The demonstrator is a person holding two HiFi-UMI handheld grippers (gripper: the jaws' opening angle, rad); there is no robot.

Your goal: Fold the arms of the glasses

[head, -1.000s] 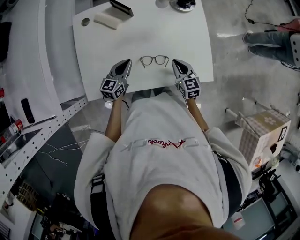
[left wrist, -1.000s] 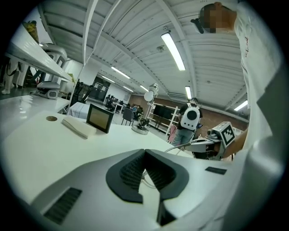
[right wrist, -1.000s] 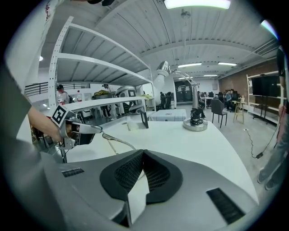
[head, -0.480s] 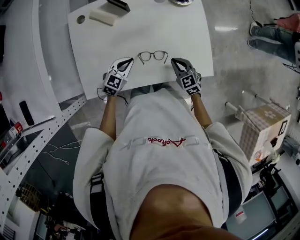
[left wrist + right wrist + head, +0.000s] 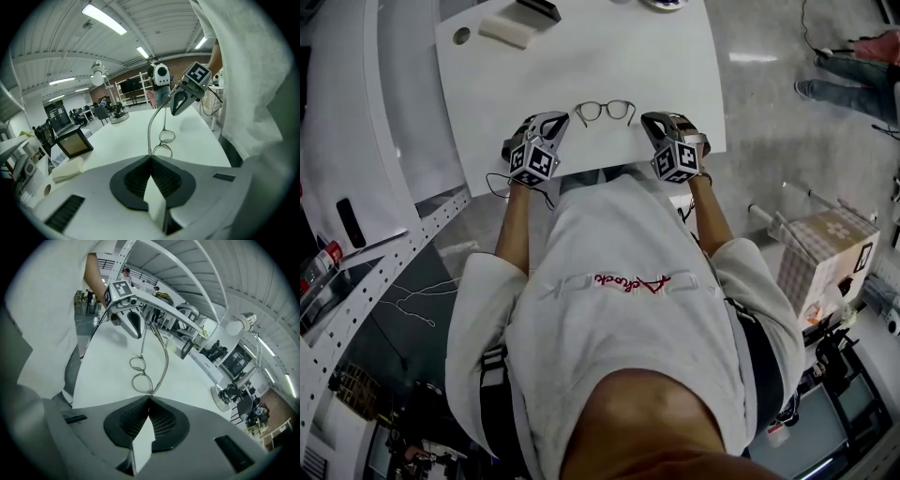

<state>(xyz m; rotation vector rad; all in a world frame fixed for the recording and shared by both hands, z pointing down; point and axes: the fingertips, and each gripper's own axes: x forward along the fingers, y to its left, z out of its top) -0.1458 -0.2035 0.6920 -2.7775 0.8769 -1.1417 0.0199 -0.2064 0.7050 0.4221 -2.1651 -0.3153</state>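
Note:
Thin-rimmed glasses (image 5: 605, 112) lie on the white table (image 5: 675, 66) near its front edge, between my two grippers. My left gripper (image 5: 561, 118) sits just left of the frame, jaws shut with nothing seen between them. My right gripper (image 5: 649, 120) sits just right of it, shut as well. In the left gripper view the lenses (image 5: 164, 140) lie just past my jaw tips (image 5: 151, 157), and one thin arm (image 5: 151, 126) curves up from there toward the right gripper (image 5: 174, 111). The right gripper view mirrors this: lenses (image 5: 138, 373), arm (image 5: 164, 362), left gripper (image 5: 139, 337). Whether either tip touches an arm I cannot tell.
A white foam block (image 5: 504, 33) and a dark framed panel (image 5: 539, 9) lie at the table's far left, by a round hole (image 5: 462, 37). A lamp base (image 5: 661, 3) stands at the far edge. A cardboard box (image 5: 825, 253) is on the floor at right; a person's legs (image 5: 853, 70) at upper right.
Both grippers have rolled about their own axes and sunk a little toward the table beside the glasses. The glasses have not moved.

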